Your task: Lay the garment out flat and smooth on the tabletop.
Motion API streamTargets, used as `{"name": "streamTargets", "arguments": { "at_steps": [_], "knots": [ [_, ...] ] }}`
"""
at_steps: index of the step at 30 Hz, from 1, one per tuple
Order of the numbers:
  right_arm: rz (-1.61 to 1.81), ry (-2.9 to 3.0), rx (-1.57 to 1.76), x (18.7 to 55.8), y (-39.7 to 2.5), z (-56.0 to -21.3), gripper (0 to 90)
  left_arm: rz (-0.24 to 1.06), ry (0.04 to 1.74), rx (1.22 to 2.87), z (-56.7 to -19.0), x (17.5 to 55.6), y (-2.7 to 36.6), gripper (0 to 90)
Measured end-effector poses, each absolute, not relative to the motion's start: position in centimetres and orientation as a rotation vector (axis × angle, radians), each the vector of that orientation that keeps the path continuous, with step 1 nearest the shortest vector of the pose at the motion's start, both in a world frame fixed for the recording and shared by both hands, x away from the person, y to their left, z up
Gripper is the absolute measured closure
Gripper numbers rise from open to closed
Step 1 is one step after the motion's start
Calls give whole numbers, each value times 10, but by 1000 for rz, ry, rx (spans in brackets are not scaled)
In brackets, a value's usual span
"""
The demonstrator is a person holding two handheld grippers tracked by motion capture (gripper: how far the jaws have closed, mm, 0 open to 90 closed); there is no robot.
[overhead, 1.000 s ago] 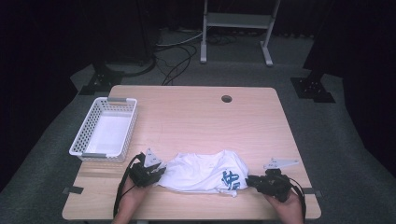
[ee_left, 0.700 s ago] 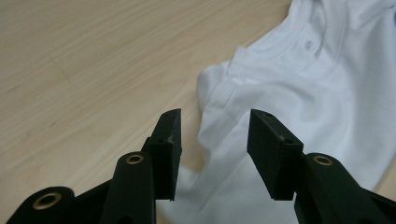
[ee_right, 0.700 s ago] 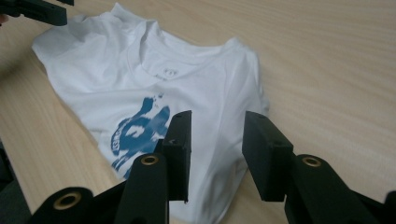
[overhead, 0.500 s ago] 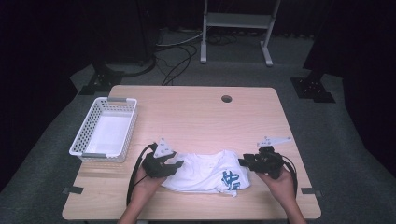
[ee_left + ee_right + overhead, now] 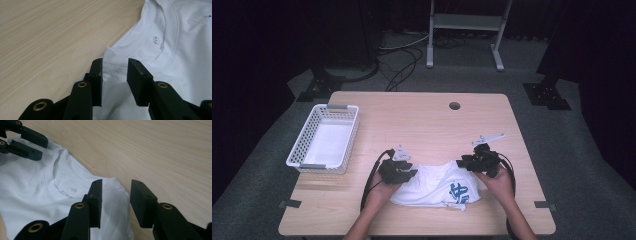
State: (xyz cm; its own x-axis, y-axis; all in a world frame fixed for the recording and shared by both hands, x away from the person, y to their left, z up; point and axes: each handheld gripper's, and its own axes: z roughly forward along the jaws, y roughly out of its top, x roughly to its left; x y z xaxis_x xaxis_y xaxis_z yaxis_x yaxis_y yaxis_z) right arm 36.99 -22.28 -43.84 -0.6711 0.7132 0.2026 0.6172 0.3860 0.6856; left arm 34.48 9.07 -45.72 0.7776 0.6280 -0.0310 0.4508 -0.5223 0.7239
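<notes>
I have both grippers spread apart, gripping nothing. My left gripper (image 5: pixel 114 82) and right gripper (image 5: pixel 115 203) hover over the white T-shirt (image 5: pixel 432 182) near the tabletop's (image 5: pixel 422 120) front edge.

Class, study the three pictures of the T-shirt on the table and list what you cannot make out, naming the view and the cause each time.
1. Blue print on the white T-shirt: too small to read in the high view.
2. Small mark inside the collar: too small to read in the left gripper view.
3. The shirt's lower part: cut off by the edges in both gripper views.
4. Left tongs: bases cut off by the bottom edge.
</notes>
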Motion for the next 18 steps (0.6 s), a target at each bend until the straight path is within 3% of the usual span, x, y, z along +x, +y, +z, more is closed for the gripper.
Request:
{"name": "streamTargets", "arguments": {
  "at_steps": [5,14,18],
  "knots": [
    [1121,2525,1200,374,-215,-442,637,298,791,2231,-459,351,86,669],
    [1068,2547,1162,374,-212,-448,798,278,779,2273,-467,360,79,755],
    [1072,2548,1160,373,-213,-448,826,282,772,2269,-468,362,79,822]
  ]
}}
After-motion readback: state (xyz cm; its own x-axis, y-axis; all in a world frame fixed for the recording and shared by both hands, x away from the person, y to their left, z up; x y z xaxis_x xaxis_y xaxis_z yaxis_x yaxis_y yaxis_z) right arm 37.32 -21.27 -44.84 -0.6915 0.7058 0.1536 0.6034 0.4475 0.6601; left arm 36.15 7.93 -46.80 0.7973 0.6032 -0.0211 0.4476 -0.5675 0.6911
